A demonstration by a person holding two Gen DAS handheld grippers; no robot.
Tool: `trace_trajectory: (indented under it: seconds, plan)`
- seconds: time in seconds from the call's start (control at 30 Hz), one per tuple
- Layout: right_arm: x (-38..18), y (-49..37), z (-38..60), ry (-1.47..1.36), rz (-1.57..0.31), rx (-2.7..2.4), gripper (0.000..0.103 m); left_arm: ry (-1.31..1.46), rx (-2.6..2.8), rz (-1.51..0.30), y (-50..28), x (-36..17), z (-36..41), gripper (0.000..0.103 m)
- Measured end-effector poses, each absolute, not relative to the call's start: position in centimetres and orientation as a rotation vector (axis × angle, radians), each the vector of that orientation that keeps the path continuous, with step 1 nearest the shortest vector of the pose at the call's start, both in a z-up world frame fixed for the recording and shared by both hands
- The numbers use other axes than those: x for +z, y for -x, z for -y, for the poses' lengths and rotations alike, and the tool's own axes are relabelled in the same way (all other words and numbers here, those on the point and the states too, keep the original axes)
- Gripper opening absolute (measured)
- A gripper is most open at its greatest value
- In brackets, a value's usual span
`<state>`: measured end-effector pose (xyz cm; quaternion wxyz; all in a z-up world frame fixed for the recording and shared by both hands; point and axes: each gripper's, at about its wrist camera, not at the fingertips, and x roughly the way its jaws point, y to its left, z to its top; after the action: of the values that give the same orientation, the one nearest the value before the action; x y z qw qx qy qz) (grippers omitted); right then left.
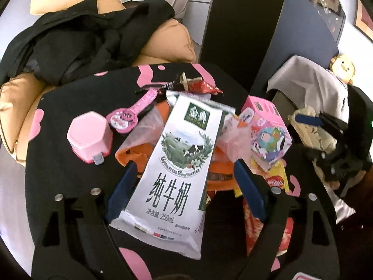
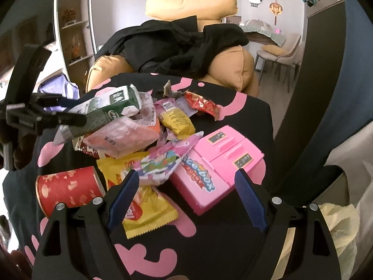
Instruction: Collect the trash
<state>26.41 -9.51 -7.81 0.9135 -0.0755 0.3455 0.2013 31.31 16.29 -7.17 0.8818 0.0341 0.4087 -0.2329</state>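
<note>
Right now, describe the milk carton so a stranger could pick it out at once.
Start at the black table with pink blotches in front of the tan sofa. On its trash pile, the milk carton lies between the left gripper's blue fingers. It alone is a flattened white and green carton with cows in a wreath and large dark Chinese characters.

My right gripper (image 2: 186, 198) hangs open over the black and pink table (image 2: 209, 245), near the pink toy box (image 2: 219, 161). At far left, my left gripper (image 2: 70, 114) holds the milk carton (image 2: 109, 109).
</note>
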Motion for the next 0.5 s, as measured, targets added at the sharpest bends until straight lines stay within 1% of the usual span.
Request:
trace_trajectory:
  seconds: [0.1, 0.13, 0.17, 0.2, 0.27, 0.33, 0.5]
  plan:
    - [-8.0, -26.0, 9.6, 0.139, -0.725, 0.415, 0.080, -0.118, -0.450, -0.858, -32.4, -7.2, -15.3, 0.080]
    - [-8.1, -26.0, 9.6, 0.135, -0.728, 0.417, 0.080, -0.129, -0.432, -0.872, -33.1, -7.4, -14.9, 0.078]
    - [-8.1, -25.8, 9.5, 0.133, -0.733, 0.417, 0.080, -0.127, -0.422, -0.892, -33.7, -7.7, -14.7, 0.072]
    - [-8.1, -25.6, 9.4, 0.138, -0.733, 0.414, 0.080, -0.122, -0.417, -0.905, -34.0, -7.9, -14.7, 0.068]
    - [-8.0, -25.0, 9.3, 0.161, -0.718, 0.394, 0.080, -0.088, -0.410, -0.923, -34.4, -8.0, -14.8, 0.053]
    - [-7.8, -24.7, 9.3, 0.168, -0.706, 0.382, 0.080, -0.053, -0.383, -0.902, -33.7, -7.3, -15.1, 0.048]
    - [-7.4, -26.0, 8.9, 0.136, -0.711, 0.366, 0.080, 0.053, -0.285, -0.822, -29.2, -5.8, -16.8, 0.047]
